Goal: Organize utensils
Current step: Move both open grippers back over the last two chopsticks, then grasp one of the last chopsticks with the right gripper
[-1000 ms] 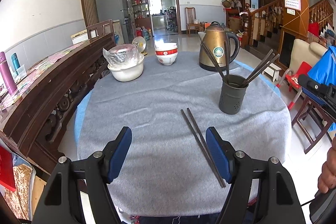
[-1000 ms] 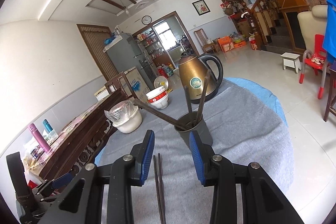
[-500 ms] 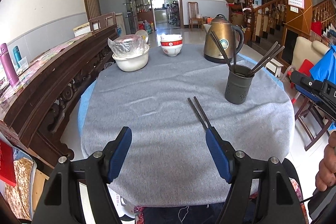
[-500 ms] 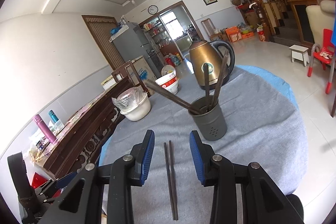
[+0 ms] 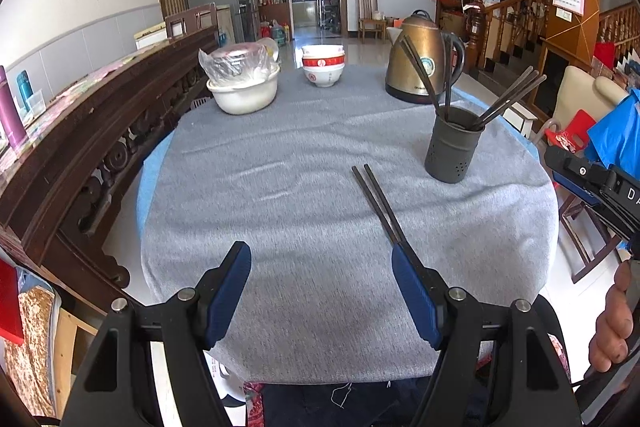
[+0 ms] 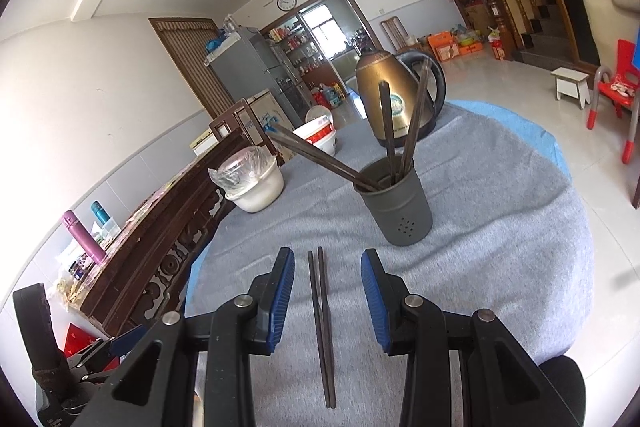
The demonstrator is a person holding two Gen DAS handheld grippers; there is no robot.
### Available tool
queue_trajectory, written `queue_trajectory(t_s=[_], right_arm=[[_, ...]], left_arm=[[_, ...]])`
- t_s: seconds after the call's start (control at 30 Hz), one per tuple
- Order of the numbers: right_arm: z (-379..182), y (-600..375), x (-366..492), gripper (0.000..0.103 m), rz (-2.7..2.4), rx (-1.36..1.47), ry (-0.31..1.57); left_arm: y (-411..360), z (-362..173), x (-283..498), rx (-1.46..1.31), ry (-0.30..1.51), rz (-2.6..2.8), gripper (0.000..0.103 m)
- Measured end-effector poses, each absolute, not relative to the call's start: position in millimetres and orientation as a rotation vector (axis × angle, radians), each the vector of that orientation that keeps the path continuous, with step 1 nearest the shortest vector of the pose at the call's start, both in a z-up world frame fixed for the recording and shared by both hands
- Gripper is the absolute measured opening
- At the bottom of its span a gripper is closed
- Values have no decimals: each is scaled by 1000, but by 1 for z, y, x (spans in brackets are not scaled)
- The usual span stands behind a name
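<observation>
Dark, thin, stiff chopsticks (image 6: 320, 307) lie paired on the cloth-covered table (image 5: 280, 211): light, likely slippery, best pinched mid-length. Right gripper (image 6: 327, 293) straddles them, jaws released; left gripper (image 5: 321, 293) jaws released, empty.

Left wrist view looks down from table's near edge across the grey cloth (image 5: 304, 187). Right wrist view sits lower, closer, aimed flatter. Both share chopsticks (image 5: 378, 203) (image 6: 322, 323), holder (image 5: 452, 147) (image 6: 396, 205), kettle (image 5: 420, 61) (image 6: 386, 87).
</observation>
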State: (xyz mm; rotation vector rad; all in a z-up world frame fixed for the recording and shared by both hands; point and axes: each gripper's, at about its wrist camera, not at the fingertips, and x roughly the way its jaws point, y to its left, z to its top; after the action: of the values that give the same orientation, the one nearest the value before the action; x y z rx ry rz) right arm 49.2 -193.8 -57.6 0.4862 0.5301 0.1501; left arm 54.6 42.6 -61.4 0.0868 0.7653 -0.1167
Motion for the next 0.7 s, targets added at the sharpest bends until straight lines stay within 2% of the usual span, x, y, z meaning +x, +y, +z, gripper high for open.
queue_trajectory(t_s=[0.43,0.7], right_arm=[[-96,-170,78,39,196,440,686],[-123,-139,129,36,228,325,804]], left_arm=[[58,-97,73,35,872,-89,74],[74,-125,90,4,946,-67,74]])
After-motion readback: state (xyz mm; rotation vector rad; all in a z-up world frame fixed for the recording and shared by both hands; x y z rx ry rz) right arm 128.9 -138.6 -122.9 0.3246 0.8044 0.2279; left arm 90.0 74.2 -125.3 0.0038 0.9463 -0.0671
